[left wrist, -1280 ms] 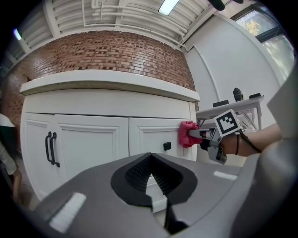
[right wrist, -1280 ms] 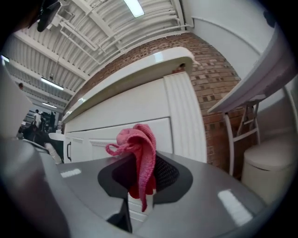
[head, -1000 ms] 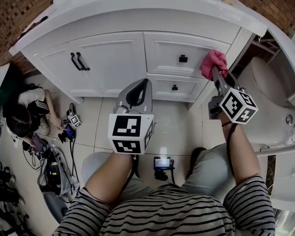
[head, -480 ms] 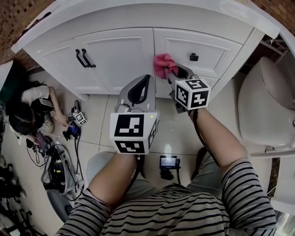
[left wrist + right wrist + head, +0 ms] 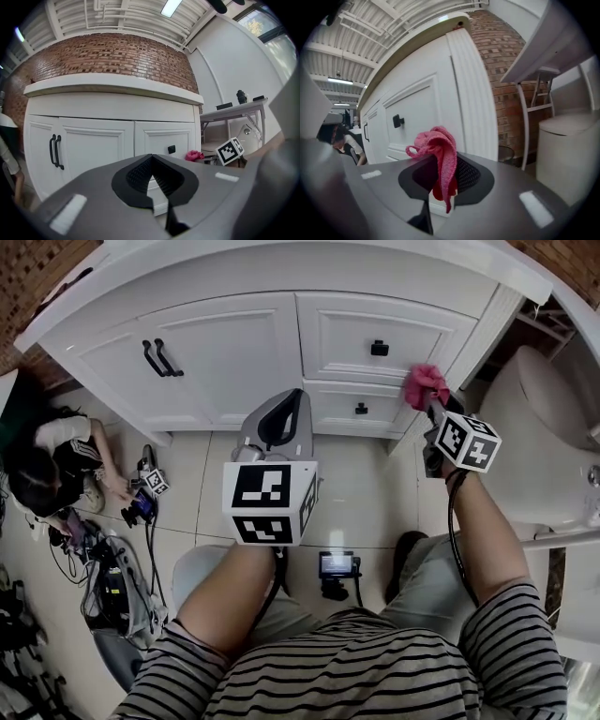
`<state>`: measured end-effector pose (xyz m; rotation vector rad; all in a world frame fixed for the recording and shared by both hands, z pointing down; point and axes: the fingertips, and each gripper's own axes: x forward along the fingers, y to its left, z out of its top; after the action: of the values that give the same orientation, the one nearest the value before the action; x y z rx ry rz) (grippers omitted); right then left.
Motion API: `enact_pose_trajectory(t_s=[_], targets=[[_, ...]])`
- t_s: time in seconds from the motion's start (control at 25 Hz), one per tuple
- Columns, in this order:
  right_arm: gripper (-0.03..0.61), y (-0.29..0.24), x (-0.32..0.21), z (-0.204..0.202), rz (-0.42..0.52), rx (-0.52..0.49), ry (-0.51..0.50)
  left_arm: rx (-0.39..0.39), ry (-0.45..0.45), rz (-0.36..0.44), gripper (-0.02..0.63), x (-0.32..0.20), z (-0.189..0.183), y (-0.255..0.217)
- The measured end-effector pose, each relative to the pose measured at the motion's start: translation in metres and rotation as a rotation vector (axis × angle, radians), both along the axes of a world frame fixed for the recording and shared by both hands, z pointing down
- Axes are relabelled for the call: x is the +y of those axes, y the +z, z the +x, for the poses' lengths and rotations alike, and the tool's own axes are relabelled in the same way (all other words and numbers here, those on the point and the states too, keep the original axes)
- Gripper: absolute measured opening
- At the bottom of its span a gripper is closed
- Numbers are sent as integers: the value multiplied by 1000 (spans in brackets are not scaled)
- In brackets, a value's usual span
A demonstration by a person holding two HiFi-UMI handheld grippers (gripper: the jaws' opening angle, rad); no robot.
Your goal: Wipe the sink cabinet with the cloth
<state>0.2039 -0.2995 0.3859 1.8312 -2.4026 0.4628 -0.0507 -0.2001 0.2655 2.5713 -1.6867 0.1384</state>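
- The right hand-held gripper point(image 5: 443, 180) has its jaws clamped on the pink cloth point(image 5: 440, 145), which bunches above them and hangs down between them.
- In the head view the cloth sits at the cabinet point(image 5: 234, 352)'s right corner post point(image 5: 473, 338), level with the gap between the two drawers (whether it presses on the post, I cannot tell).
- The left hand-held gripper point(image 5: 151, 161) has its jaws together with nothing between them. It points at the cabinet front, below the middle, well apart from the cloth.
- The cabinet is white. The doors point(image 5: 220, 357) with paired black handles point(image 5: 157, 358) are closed.
- The upper drawer point(image 5: 412, 329) and lower drawer point(image 5: 328, 409), each with a black knob, are also pushed in, so nothing inside them shows.
- A toilet point(image 5: 534, 427) stands just right of the cabinet.
- On the tiled floor point(image 5: 356, 493), a person point(image 5: 47, 465) sits at the left among cables, and a small screen device point(image 5: 336, 565) lies between the holder's knees.
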Motion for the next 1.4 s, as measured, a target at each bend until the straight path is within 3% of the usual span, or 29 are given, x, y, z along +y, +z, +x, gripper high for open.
enact_pose_trajectory(t_s=[0.12,0.2,0.36,0.44,0.56,0.64,0.76,0.88,1.24,1.32,1.4], targets=[[75,3,10,38,-44,1,125,7,4,0,-12,1,1,-1],[74,6,20,20,-54,-4,79,26,10,7,-12,2,0,-6],[74,18,35,-108,12,52,-265,63,17,32,-12,5,-3,-16],[74,28,34,-173,30,25,-395,72,20,47,-12,5,-3,-19],[75,48,18,-235,26,7,-461,64,37,55,-12,6,-1,-19],[75,63,2,-245,13,48,-441,50,37,57,-12,5,-4,-18],[75,72,-16,-216,6,54,-360,55,22,58,-12,0,-12,-19],[77,71,-14,-160,9,41,-270,81,16,46,-12,-3,-17,-17],[75,86,4,21,-49,1,177,62,46,42,-8,0,0,-13],[74,90,11,37,-64,-36,250,61,50,36,-8,2,0,-12],[74,99,16,21,-76,-68,225,70,51,33,-8,4,-2,-14]])
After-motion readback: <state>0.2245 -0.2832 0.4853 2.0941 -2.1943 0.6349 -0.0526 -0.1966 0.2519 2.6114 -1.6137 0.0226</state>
